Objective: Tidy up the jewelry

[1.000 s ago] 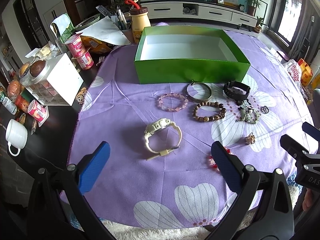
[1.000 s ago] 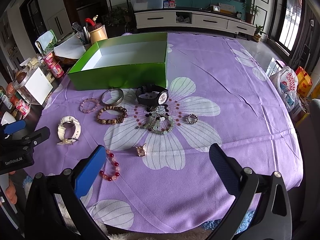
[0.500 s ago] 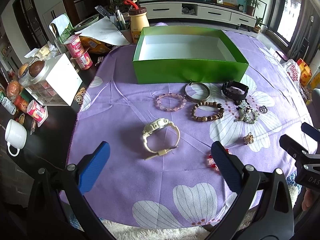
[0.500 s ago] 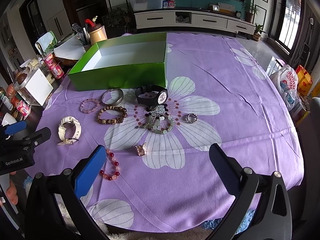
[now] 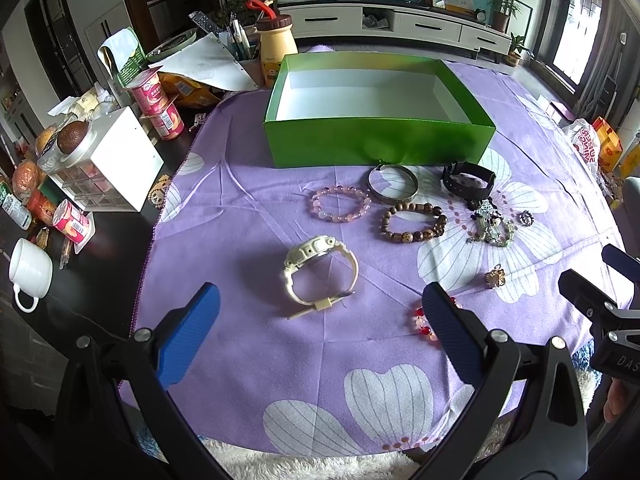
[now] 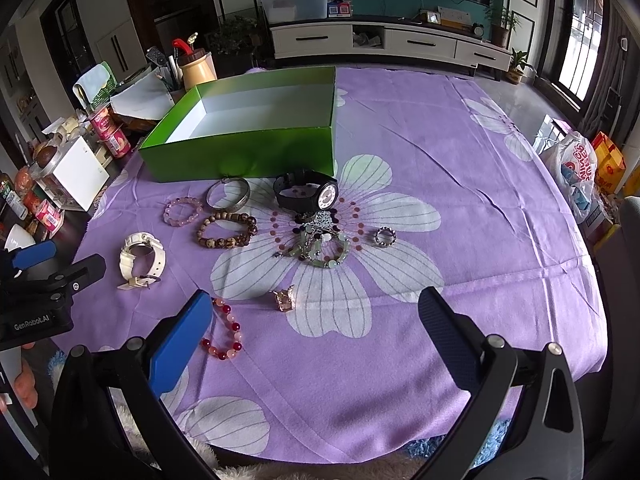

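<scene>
Jewelry lies spread on a purple flowered cloth point(image 6: 460, 184) covering the table, in front of an open green box point(image 5: 376, 144) whose white inside holds nothing that either view shows. Just before the box's front wall sit a silver bangle point(image 5: 393, 183) and a black watch point(image 6: 307, 196); near them lie a pink bead bracelet point(image 5: 340, 204) and a brown wooden bead bracelet point(image 5: 414, 223). A tangle of pale green beads and metal charms point(image 6: 318, 246) rests on the cloth's big white flower, too knotted to tell whether it is one piece or several, with a small ring point(image 6: 385, 237) to its right. Nearer the cameras lie a cream watch point(image 5: 318, 272), a gold ring point(image 6: 284, 299) and a red-and-pink bead bracelet point(image 6: 224, 330).

The left claw point(image 5: 320, 338) hovers low over the cloth's near edge, its blue-padded fingers wide apart, the cream watch just ahead between them. The right claw point(image 6: 312, 336) hangs likewise, fingers spread and holding nothing, its left pad just beside the red-and-pink bracelet.

Left of the cloth, on the dark table, stand a white drawer unit point(image 5: 116, 160), yogurt cups point(image 5: 160, 106), a white mug point(image 5: 29, 273) and a yellow bottle point(image 5: 276, 46).
</scene>
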Tool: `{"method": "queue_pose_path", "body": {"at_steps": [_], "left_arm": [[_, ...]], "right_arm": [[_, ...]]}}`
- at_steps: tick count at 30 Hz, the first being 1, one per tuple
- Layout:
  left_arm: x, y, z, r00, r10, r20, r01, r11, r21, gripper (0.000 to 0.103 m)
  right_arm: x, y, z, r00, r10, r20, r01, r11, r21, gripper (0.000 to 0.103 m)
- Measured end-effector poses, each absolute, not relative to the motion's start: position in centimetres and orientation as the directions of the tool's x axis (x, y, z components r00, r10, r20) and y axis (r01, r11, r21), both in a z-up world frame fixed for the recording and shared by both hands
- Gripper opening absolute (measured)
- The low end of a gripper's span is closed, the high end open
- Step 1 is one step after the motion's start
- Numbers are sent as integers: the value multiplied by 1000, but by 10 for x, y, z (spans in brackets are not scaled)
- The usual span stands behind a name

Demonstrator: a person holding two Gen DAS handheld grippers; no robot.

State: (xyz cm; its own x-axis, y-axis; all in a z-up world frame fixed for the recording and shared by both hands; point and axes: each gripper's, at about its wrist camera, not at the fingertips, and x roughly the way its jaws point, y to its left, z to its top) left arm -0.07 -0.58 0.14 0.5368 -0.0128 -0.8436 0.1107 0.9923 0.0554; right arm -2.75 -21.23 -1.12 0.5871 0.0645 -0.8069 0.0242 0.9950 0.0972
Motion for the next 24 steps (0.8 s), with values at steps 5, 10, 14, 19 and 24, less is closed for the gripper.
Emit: {"method": "queue_pose_path", "body": {"at_steps": [5,10,14,19,24], "left_arm": [[-1,-6,2,537,-13,-844,112,992,56,101],[-1,-6,1,537,-14,-843,111,992,54,101],[-1,-7,1,539,-42,-841,126,991,32,101],[4,7,-8,525,-151,-837,135,987,-93,101],[10,24,-23,522,-201,-829,120,979,-162,101]], "right_arm": [[-27,-212,-11,587,64,-807,24,995,96,102],[-27,-213,-12,587,64,-807,24,995,97,102],[-27,-212,-12,589,80,-804,11,994,107,102],[-28,-207,-22,586,137,-799,-41,989,139,102],[-28,-198,-39,566,177,-805,-98,984,148,102]]}}
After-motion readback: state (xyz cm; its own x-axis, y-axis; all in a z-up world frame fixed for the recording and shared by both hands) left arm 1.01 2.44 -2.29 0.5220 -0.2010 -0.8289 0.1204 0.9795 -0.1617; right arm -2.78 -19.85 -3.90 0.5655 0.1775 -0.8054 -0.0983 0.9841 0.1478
